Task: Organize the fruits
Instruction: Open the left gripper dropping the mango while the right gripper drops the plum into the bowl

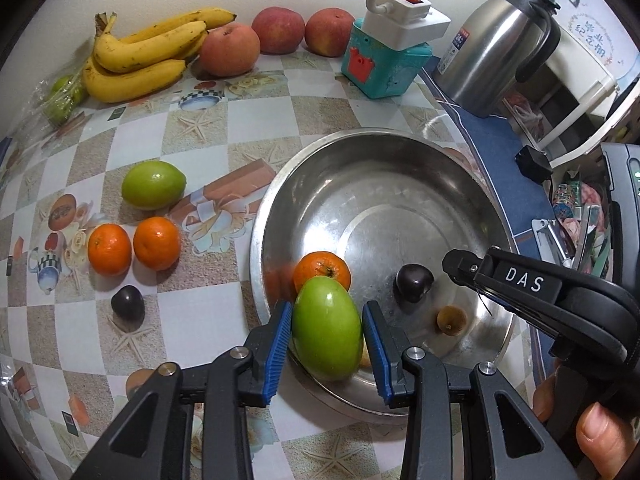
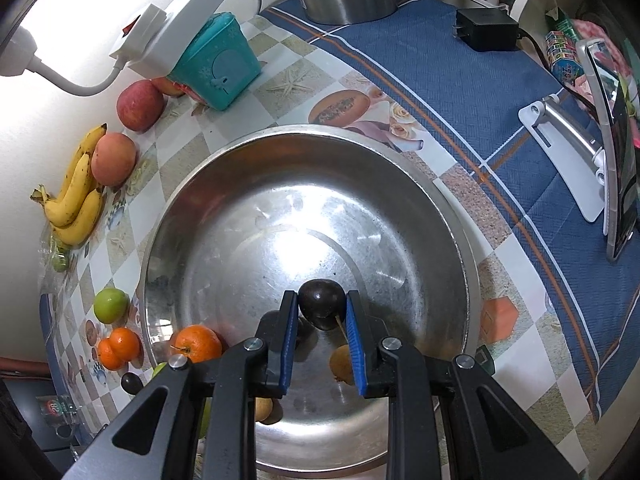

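My left gripper is shut on a green fruit and holds it over the near rim of the steel bowl. An orange, a dark plum and a small brown fruit lie in the bowl. My right gripper hangs over the bowl with its pads on both sides of the dark plum. It also shows in the left wrist view. Beside the bowl lie a second green fruit, two oranges and another plum.
Bananas and three peaches lie along the back wall. A teal box with a white power strip on it stands behind the bowl. A steel jug stands at the back right. A phone stand is on the blue cloth.
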